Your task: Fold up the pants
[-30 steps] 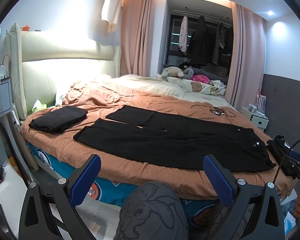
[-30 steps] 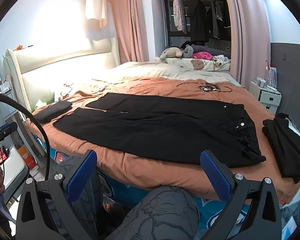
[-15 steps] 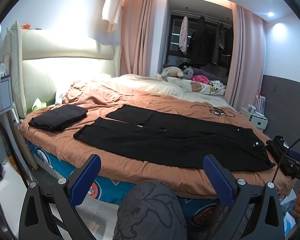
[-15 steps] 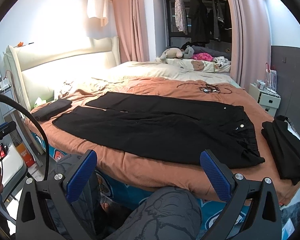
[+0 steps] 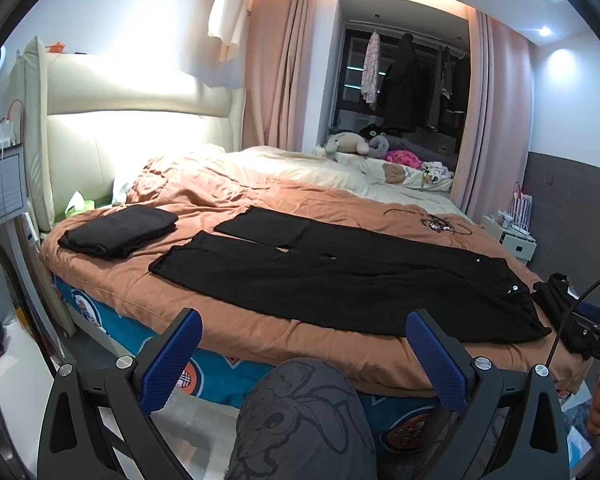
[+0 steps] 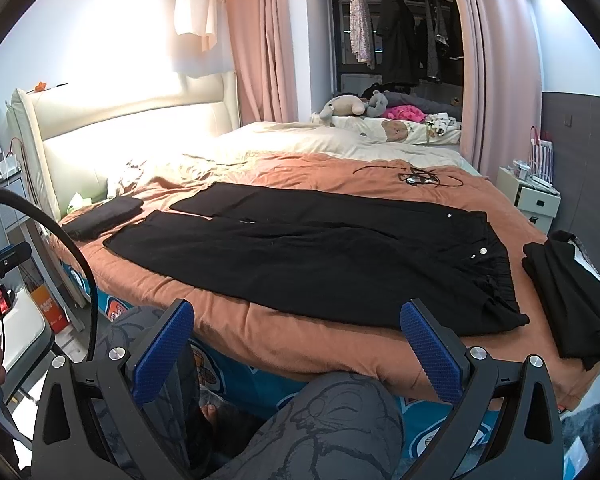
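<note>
Black pants (image 5: 340,280): spread flat on the bed (image 5: 260,336), legs toward the headboard, waistband at right.
Left tool (image 5: 304,344): jaws wide apart, empty.
Right tool (image 6: 296,334): the same, well short of the cloth.
Step advice: pinch both ends of the near leg's edge (top layer only), fold lengthwise.
</note>
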A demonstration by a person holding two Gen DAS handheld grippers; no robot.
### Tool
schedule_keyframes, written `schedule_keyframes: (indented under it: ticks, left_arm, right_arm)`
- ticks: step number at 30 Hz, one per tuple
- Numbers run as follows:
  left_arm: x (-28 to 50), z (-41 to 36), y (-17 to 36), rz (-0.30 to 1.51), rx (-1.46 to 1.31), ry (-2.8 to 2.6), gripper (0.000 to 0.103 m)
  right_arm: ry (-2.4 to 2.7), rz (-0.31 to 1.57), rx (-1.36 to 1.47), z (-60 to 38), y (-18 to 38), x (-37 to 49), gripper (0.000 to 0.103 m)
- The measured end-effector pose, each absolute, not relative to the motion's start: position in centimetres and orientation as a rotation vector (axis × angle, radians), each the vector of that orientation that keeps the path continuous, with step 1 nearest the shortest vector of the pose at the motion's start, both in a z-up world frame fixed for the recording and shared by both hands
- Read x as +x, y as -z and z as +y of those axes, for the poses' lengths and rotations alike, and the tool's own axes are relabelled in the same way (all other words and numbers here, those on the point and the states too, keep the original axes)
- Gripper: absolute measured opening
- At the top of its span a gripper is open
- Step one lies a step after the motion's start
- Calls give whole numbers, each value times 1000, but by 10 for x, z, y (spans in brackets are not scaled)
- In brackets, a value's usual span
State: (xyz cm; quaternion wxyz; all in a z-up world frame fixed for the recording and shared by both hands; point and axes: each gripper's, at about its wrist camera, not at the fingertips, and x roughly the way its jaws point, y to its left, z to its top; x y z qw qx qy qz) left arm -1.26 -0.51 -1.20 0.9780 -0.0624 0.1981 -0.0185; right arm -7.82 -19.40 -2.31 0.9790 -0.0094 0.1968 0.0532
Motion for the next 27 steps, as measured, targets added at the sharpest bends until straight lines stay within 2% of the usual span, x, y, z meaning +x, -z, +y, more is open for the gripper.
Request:
schedule_keyframes:
  ticks: [27]
  left_arm:
    - [-9, 25, 15, 417, -156, 16, 103]
  right_arm:
    - [-96, 412, 9, -194, 29, -67, 103]
